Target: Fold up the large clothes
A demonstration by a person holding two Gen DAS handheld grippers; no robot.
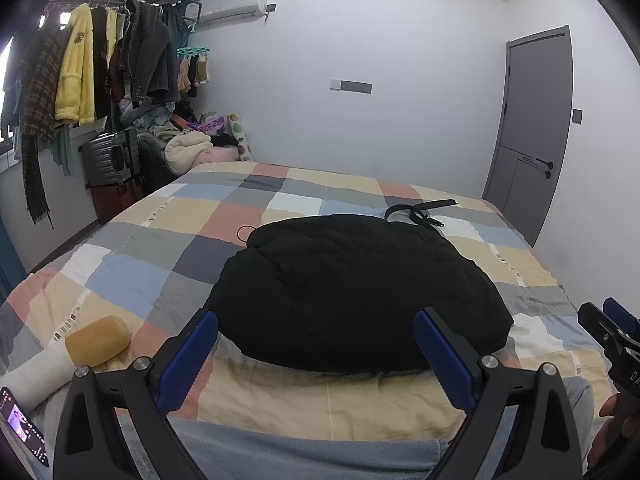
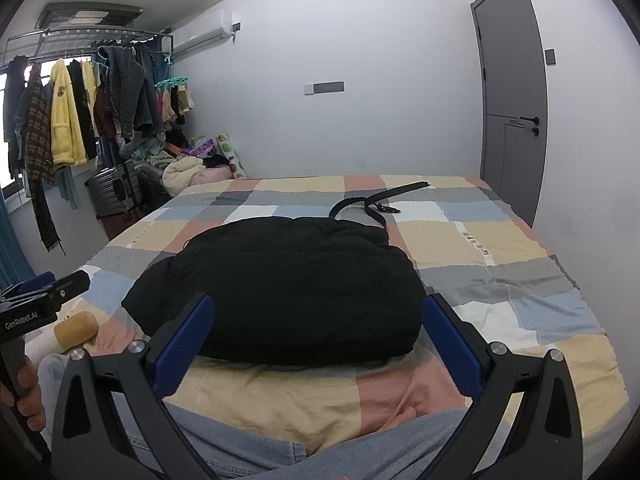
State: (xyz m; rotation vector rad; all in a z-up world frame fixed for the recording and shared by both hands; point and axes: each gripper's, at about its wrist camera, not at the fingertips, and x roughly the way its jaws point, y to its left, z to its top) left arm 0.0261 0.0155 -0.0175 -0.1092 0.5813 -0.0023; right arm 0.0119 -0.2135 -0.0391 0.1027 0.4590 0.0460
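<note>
Both grippers hover low over the near edge of the bed (image 1: 132,240), each with its blue jaws spread wide and nothing between them. Straight ahead of the left gripper (image 1: 316,338) lies the black padded jacket (image 1: 352,288), already bundled into a thick mound on the checked cover, its near hem just beyond the fingertips. From the right gripper (image 2: 318,320) the same jacket sits dead ahead too, its bulk leaning slightly left. Its long axis seems to run away from the person, toward the black belt (image 1: 420,210) at the far end. Neither gripper looks clearly nearer; the near hem is probably equally reachable by both.
</note>
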